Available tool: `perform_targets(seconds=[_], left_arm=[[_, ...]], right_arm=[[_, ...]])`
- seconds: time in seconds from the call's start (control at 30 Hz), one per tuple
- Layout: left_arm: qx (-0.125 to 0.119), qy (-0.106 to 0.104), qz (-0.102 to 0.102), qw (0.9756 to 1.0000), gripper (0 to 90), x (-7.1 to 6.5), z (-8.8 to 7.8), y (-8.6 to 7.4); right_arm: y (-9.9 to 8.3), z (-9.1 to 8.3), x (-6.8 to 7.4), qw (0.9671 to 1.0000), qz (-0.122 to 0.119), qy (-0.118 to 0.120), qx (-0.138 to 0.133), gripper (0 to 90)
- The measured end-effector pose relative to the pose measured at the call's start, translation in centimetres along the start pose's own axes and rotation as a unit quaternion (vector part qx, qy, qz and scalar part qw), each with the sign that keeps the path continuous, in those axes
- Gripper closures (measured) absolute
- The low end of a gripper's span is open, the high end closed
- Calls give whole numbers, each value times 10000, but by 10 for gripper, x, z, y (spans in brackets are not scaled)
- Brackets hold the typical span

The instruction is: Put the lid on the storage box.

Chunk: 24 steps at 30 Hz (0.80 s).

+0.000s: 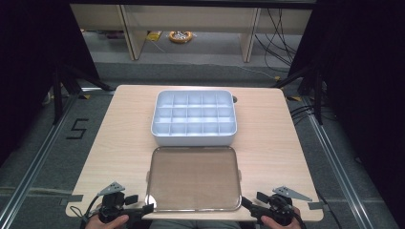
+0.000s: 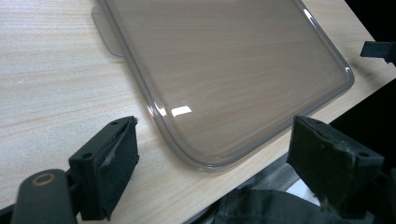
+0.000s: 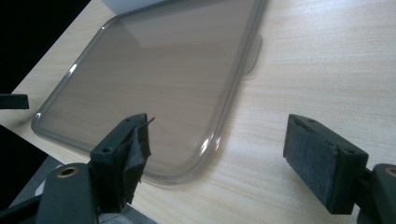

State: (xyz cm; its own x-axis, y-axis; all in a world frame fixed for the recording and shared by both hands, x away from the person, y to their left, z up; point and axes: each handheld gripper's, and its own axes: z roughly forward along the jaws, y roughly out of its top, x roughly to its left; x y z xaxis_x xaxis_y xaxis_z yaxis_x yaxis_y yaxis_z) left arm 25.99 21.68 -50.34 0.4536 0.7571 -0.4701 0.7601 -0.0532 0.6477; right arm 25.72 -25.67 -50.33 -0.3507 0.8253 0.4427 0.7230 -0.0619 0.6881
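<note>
A white box [image 1: 194, 118] divided into several small compartments sits open at the middle of the wooden table [image 1: 272, 133]. Its clear, smoky lid [image 1: 193, 179] lies flat just in front of it, near the table's front edge. My left gripper [image 1: 140, 203] is open at the lid's near left corner, and in the left gripper view its jaws straddle that rounded corner of the lid [image 2: 224, 70] without touching it. My right gripper [image 1: 254, 200] is open at the near right corner, with the lid [image 3: 154, 79] edge between its jaws.
Small tabs stick out from the lid's sides [image 2: 105, 28] [image 3: 254, 53]. The table's front edge runs right behind both grippers. Beyond the table are a grey floor, black stands [image 1: 62, 86] at both sides, wooden furniture legs and a yellow cable roll [image 1: 180, 36].
</note>
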Motion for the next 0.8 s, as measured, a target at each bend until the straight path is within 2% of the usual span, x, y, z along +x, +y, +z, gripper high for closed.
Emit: perform_targets(seconds=[0.03,0.2,0.4,0.43,0.5,0.53,0.57,0.6,0.67,0.7,0.73,0.77,0.8], left_arm=[[0,0,0,10000,154,0,0,0],[-17,12,-19,10000,154,0,0,0],[-27,23,-27,10000,162,0,0,0],[-27,15,-19,10000,173,0,0,0],[-6,14,20,10000,201,0,-1,-1],[-13,-6,31,10000,215,0,0,-1],[-13,-7,37,10000,236,0,0,-1],[-27,-19,37,10000,264,0,0,-1],[17,-43,78,10000,265,-1,1,-1],[20,-61,83,9999,269,-1,2,-1],[55,-61,119,9999,312,0,3,0],[-13,-42,17,10000,327,1,5,2],[-13,-42,17,10000,339,1,5,2]], right_arm=[[0,0,3,9997,218,47,40,239],[0,1,4,9995,283,118,-4,241],[0,1,3,9995,279,149,-10,251],[0,2,1,9999,85,111,-59,252],[0,3,4,9996,198,178,-60,255],[1,4,2,9997,56,223,-87,258],[2,6,4,9998,96,181,-78,261],[2,9,5,9998,3,185,-79,273],[2,10,6,9998,-3,203,-55,277],[3,10,10,9998,136,148,25,281],[5,15,11,9997,38,238,5,301],[5,17,12,9996,100,270,14,306],[5,17,12,9996,100,270,14,306]])
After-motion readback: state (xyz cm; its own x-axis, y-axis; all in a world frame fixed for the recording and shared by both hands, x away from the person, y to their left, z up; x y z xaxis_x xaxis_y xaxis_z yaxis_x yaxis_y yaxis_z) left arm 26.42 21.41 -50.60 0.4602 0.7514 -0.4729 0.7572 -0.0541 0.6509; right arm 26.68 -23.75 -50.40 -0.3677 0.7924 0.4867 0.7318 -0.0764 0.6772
